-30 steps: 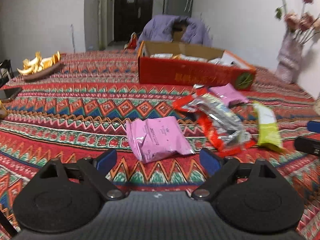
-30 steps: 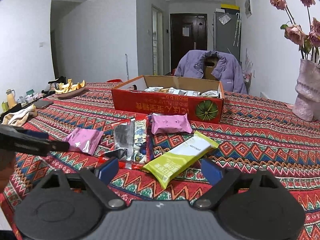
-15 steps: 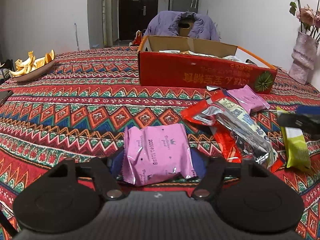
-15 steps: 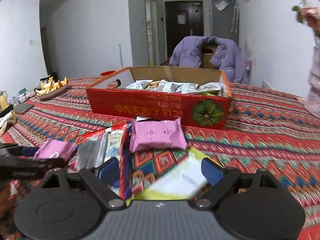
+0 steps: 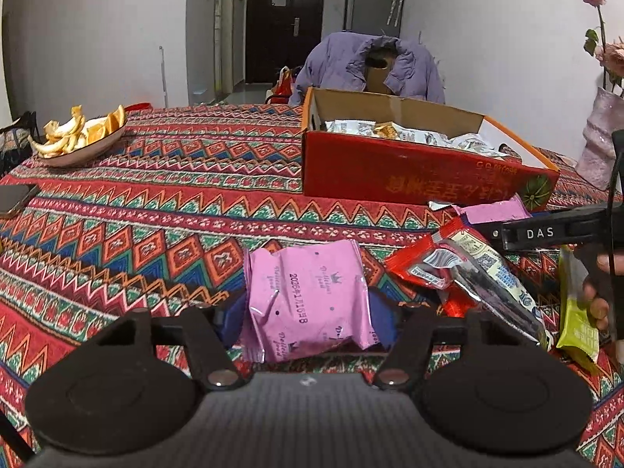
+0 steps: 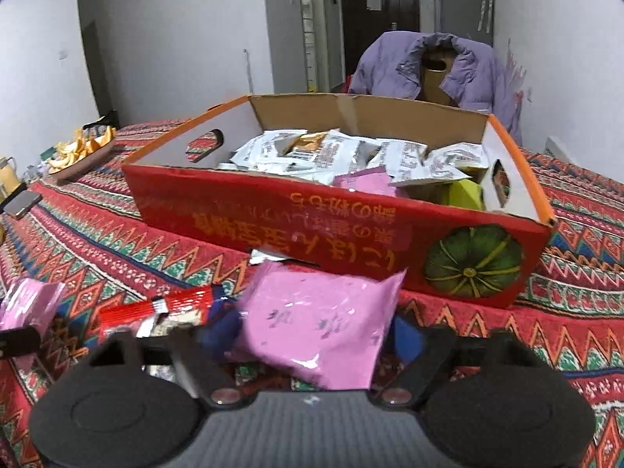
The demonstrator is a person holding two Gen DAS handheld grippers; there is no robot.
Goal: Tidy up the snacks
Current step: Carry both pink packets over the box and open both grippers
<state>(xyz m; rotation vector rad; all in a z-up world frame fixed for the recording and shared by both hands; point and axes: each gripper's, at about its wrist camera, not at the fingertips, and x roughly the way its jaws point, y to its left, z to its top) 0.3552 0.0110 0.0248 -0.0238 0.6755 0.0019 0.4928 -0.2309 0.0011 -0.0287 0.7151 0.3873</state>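
Surface (image 5: 163,202): zigzag-patterned red cloth.
Red box (image 6: 296,218): 12 o'clock, snacks inside.
Left gripper (image 5: 306,321): fingers closing around pink packet (image 5: 308,300).
Right gripper (image 6: 312,331): fingers closing around second pink packet (image 6: 316,323).
Room: white walls, dark door (image 5: 282,19).

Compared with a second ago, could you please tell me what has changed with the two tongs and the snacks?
Both tongs moved forward onto pink packets. The left tongs now straddle the near pink packet, jaws closing on it. The right tongs left the yellow-green bar and are closing around the pink packet by the box. The red box, the red packets and the peel dish stayed put.
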